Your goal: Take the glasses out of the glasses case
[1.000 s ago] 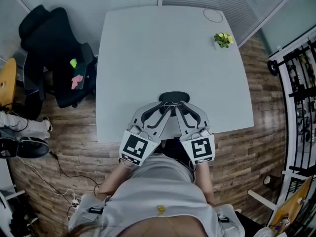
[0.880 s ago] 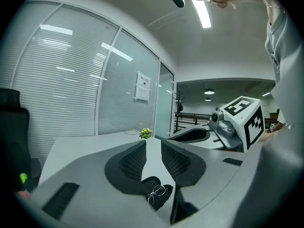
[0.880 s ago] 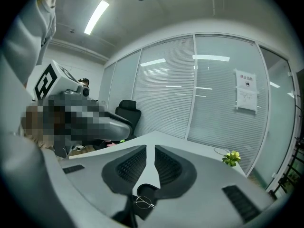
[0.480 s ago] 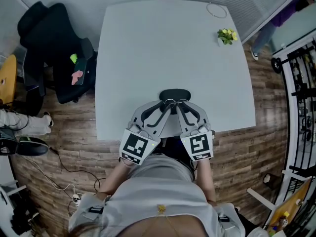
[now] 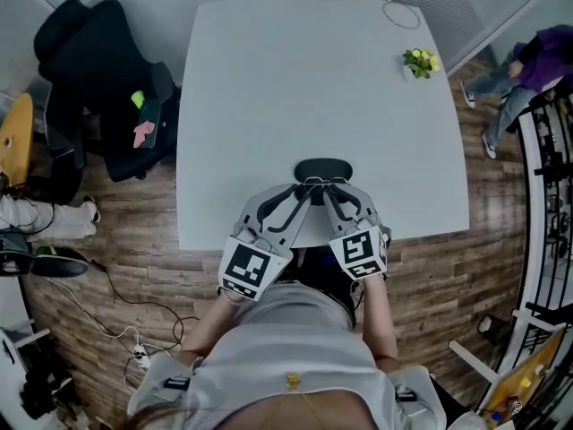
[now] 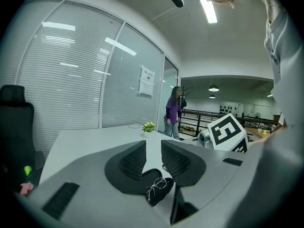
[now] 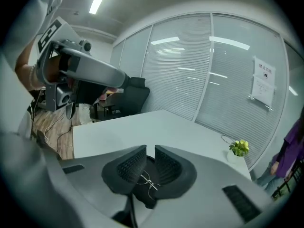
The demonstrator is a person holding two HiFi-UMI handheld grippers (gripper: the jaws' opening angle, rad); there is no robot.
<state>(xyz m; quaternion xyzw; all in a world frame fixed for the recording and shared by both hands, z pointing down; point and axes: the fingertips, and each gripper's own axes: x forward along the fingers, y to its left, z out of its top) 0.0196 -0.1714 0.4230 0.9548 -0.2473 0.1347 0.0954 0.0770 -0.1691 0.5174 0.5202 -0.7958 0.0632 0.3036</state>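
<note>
The black glasses case (image 5: 323,169) lies near the front edge of the white table (image 5: 269,88). Thin wire glasses (image 5: 320,184) rest on its near end. Both grippers meet there: my left gripper (image 5: 309,189) comes in from the left, my right gripper (image 5: 332,189) from the right. In the left gripper view the glasses (image 6: 159,185) lie on the case (image 6: 156,196) just below the left gripper (image 6: 153,152), whose jaws stand a narrow gap apart with nothing pinched. In the right gripper view the glasses (image 7: 146,179) show under the right gripper (image 7: 150,156), with its jaws equally close.
A small potted plant (image 5: 419,62) and a thin ring of cord (image 5: 400,13) sit at the table's far right corner. A black office chair (image 5: 98,88) stands left of the table. A person in purple (image 5: 537,56) walks past on the right.
Both grippers and the glasses stay where they were over the case's near end. The person in purple has come into view at the right.
</note>
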